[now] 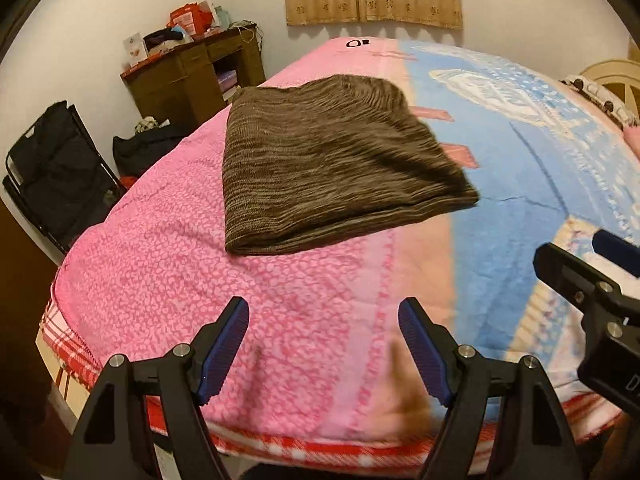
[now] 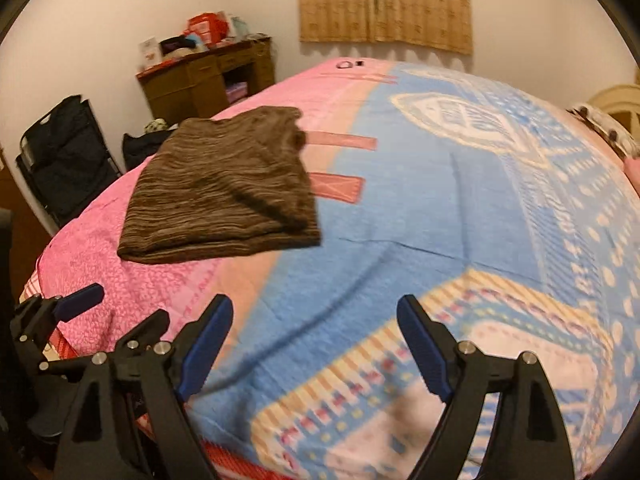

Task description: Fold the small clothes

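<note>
One folded garment on bedspread; desk beyond.

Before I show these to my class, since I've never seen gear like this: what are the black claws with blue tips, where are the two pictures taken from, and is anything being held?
They are hand-held grippers, one in each of a person's hands, each carrying a camera that looks along its fingers. One picture looks over the left gripper, the other over the right gripper. Both are open and hold nothing. A folded brown garment lies on the pink and blue bedspread.
</note>
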Available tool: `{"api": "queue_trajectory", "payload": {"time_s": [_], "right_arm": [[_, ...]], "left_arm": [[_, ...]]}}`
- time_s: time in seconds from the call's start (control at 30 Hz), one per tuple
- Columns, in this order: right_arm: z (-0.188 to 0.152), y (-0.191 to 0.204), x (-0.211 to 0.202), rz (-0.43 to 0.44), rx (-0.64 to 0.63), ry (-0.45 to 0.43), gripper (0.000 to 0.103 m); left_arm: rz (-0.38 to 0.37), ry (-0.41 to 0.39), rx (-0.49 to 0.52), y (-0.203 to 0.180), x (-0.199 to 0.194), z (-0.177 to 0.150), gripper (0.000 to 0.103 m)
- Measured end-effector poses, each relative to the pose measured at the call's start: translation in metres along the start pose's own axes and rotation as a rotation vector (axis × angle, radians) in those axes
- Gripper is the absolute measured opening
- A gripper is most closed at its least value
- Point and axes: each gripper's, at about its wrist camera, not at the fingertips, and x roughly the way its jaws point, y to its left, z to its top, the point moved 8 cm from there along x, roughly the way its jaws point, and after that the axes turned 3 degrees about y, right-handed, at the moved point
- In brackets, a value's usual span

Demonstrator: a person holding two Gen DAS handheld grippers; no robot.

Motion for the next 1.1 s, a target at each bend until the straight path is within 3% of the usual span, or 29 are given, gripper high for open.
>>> {"api": "queue_trajectory", "payload": {"time_s": [0.13,0.3,0.47,0.63,0.93,1.1], "right_arm": [[0.002,-0.015,-0.034,-0.019,0.030,-0.036,0.087],[0.022,-0.018,-0.086,-0.049,0.029,-0.173,0.096],[0.044,-0.011,-0.139,-0.059,0.012,-0.320,0.103],[0.058,-0.002,-0.175,-0.014,0.014,-0.415,0.103],[0.060,0.005,-0.220,-0.033,0.042,-0.595,0.103],[0.056,0.005,-0.220,-0.020,0.059,-0.626,0.103]], "left_arm": [[-0.034,-0.065,-0.014,-0.003,-0.041,0.017,0.078],[0.035,-0.221,0.021,-0.003,-0.099,0.035,0.078],[0.061,-0.371,-0.008,0.007,-0.155,0.049,0.078],[0.049,-0.480,-0.034,0.013,-0.198,0.056,0.088],[0.057,-0.562,-0.080,0.021,-0.228,0.054,0.089],[0.109,-0.600,-0.094,0.027,-0.234,0.053,0.089]]}}
